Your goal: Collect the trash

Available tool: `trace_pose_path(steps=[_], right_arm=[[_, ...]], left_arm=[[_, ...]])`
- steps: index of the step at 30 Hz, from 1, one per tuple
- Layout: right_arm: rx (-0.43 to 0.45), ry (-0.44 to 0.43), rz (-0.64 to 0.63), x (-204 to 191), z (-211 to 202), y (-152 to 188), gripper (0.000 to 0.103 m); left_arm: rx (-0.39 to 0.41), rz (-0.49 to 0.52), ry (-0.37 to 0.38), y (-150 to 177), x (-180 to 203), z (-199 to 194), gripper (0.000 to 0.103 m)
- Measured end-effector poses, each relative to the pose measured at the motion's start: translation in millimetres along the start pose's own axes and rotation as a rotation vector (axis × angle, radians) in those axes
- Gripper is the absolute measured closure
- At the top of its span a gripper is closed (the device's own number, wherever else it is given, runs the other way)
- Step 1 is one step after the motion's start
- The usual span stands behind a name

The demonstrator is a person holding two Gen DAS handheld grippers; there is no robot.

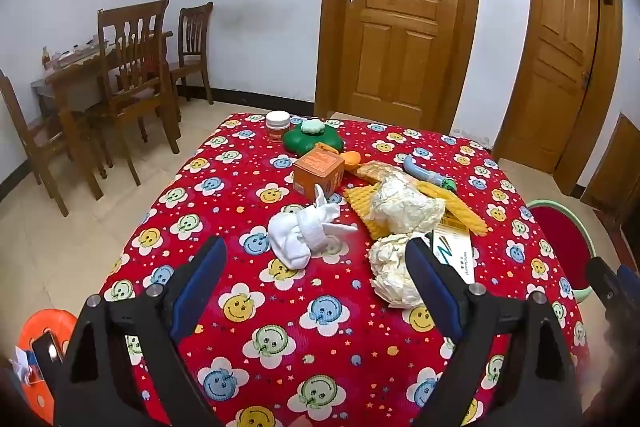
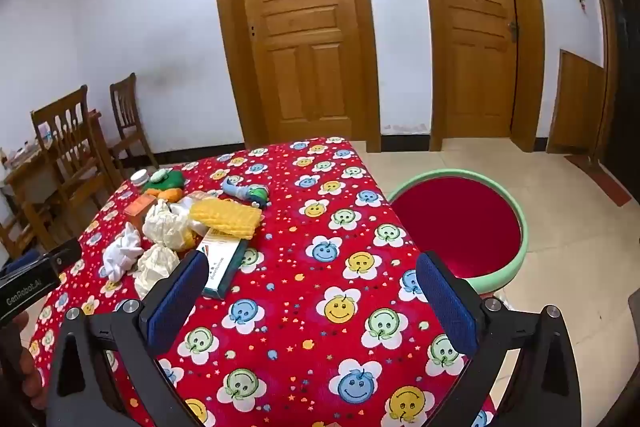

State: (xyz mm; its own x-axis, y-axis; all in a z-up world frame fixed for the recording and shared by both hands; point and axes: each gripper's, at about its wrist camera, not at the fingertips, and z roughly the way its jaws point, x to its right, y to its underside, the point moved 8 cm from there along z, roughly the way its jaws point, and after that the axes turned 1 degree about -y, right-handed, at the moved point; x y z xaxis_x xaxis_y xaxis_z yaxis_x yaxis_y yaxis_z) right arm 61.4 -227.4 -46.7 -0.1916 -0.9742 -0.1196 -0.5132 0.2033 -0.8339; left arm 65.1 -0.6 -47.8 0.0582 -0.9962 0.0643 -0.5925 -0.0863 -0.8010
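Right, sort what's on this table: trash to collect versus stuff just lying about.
Trash:
near paper wad
far paper wad
white wrapping

Lying about:
orange box
white jar
green toy
yellow mesh sleeve
flat carton

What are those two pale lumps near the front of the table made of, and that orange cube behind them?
The pale lumps look like crumpled paper: matte, cream, sharply creased. The orange cube seems to be printed cardboard, with flat faces and crisp folded edges.
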Motion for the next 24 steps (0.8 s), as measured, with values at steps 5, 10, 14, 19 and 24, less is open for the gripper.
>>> trace_pose_path(steps=[5,10,14,19,24], right_arm=[[-0.001,-0.003,0.000,-0.4,0.1,0.6,0.000],[-0.003,0.003,-0.004,0.0,-1.5,0.4,0.000],[-0.006,0.003,-0.001,1.7,-0.4,1.6,0.000],[-0.009,0.006,0.001,2.2,0.7,2.9,0.000],[-0.013,0.008,0.003,2.5,1.7,2.3,0.000]], left_arm=[[0.005,0.004,-0.004,-0.6,1.0,0.1,0.012],[0.004,-0.008,0.004,-0.1,0.1,0.0,0.012],[0.002,-0.009,0.004,-0.1,-0.1,0.1,0.012],[0.004,-0.011,0.003,3.9,-4.4,2.8,0.012],[0.003,-0.012,0.003,2.7,-4.8,2.0,0.012]])
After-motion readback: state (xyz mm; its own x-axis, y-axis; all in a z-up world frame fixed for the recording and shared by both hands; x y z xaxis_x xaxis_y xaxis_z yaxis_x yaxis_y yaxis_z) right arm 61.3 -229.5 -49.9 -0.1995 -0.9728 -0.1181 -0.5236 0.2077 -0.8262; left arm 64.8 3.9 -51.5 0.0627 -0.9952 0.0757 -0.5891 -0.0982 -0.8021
